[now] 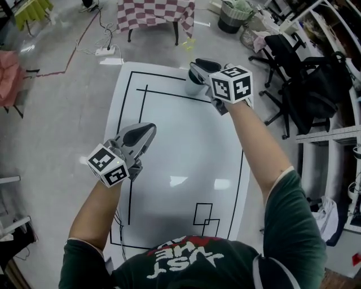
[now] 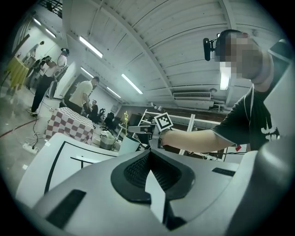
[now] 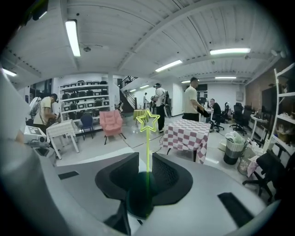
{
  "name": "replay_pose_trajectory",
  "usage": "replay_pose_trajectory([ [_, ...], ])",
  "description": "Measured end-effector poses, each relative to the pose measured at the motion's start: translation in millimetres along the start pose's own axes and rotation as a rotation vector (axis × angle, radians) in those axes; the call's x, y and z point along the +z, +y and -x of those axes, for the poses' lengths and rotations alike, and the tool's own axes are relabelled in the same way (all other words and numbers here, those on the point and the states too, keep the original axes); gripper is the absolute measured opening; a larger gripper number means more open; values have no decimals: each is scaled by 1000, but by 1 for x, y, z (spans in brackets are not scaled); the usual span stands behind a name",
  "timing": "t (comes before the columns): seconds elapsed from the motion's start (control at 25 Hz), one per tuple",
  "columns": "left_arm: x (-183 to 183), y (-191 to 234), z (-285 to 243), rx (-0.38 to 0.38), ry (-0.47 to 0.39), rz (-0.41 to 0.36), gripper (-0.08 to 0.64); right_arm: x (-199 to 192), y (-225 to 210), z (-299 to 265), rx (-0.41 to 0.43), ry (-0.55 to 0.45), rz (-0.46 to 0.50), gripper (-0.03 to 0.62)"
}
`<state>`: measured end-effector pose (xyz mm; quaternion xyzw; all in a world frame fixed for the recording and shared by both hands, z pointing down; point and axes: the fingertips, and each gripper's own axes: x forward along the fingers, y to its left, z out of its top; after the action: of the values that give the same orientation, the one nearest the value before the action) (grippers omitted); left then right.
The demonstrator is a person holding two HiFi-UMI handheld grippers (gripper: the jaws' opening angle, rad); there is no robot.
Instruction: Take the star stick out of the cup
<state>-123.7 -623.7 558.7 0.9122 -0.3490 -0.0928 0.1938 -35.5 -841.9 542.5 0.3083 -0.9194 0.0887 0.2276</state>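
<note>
A thin yellow-green star stick stands upright between the jaws of my right gripper. The jaws stand a little apart on either side of it, and the gap is wider than the stick. Below the jaws is a dark blurred round shape, probably the cup's mouth. In the head view the pale cup sits at the far edge of the white table, with my right gripper over it. The star shows faintly above. My left gripper hovers shut over the table's left middle, holding nothing.
Black lines are marked on the table. Beyond its far edge stands a table with a checked cloth. A bin and office chairs stand to the right. A power strip and cables lie on the floor. Several people stand in the background.
</note>
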Motion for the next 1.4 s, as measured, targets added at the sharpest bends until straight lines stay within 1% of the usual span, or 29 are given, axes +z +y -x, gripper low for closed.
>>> replay_pose_trajectory([
  [0.16, -2, 0, 2, -11, 6, -10, 8, -3, -3, -5, -3, 19, 7, 100],
  [0.48, -6, 3, 3, 3, 0, -1, 8, 2, -3, -12, 2, 37, 43, 100],
  [0.68, -8, -1, 3, -12, 9, -11, 8, 2, -2, -11, -8, 64, 107, 100],
  [0.84, -9, -2, 3, -9, 8, -9, 8, -5, -4, -14, -22, 94, 121, 100],
  [0.88, -10, -2, 3, -10, 10, -10, 8, -6, -4, -14, -25, 99, 125, 97],
  [0.96, -11, -4, 3, -11, 13, -11, 8, -7, -4, -14, -31, 105, 138, 70],
  [1.04, -13, -4, 4, -10, 16, -11, 8, -7, -5, -13, -32, 104, 141, 49],
  [1.2, -12, -4, 9, -2, 18, -9, 8, -3, -2, -10, -24, 88, 133, 44],
  [1.4, -5, -5, 14, 5, 6, -14, 8, 15, -3, 0, -33, 25, 106, 43],
])
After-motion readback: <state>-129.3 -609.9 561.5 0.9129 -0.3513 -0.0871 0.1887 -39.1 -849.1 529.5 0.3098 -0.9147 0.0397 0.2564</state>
